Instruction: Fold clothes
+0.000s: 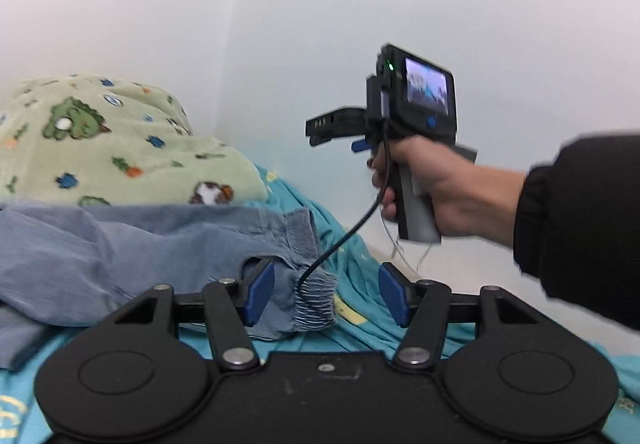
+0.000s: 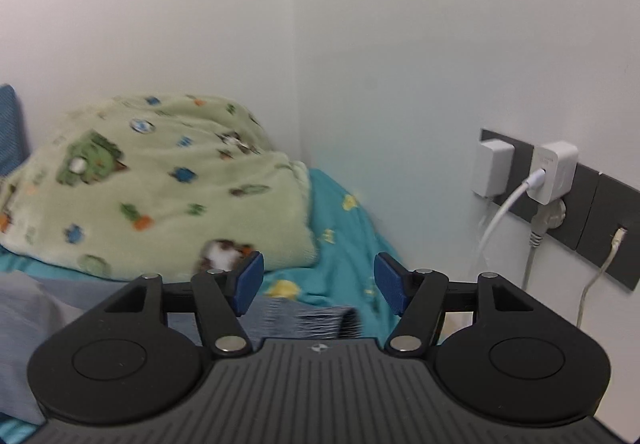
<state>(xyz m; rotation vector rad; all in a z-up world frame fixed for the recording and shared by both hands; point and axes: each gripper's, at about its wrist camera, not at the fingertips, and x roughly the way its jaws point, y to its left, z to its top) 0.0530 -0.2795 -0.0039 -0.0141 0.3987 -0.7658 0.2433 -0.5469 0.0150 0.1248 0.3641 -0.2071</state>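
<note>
So the garment here is a light blue, thin woven thing with a gathered elastic hem, lying crumpled on the teal sheet in front of the green blanket. The elastic end sits right between the pads of the left gripper, but the jaws stand apart and neither pad looks like it's pressing on the cloth, so I'd call that one open with the fabric just lying in the gap. Same story on the right gripper: jaws apart, a blurry bit of the ribbed edge below and between them, nothing pinched. In the left view you can also see the right one held up in the air by a hand, well above the bed. Handling-wise this looks super light and floppy, zero stiffness, so it'll sag and bunch wherever you don't hold it. The elastic band is the thickest, grippiest part, so I'd pinch there, one gripper at each end of the band, and pull it taut before laying it flat. Grabbing mid-fabric would probably just pick up one layer and drag wrinkles along. Not fragile, not slippery from what I can tell.
</note>
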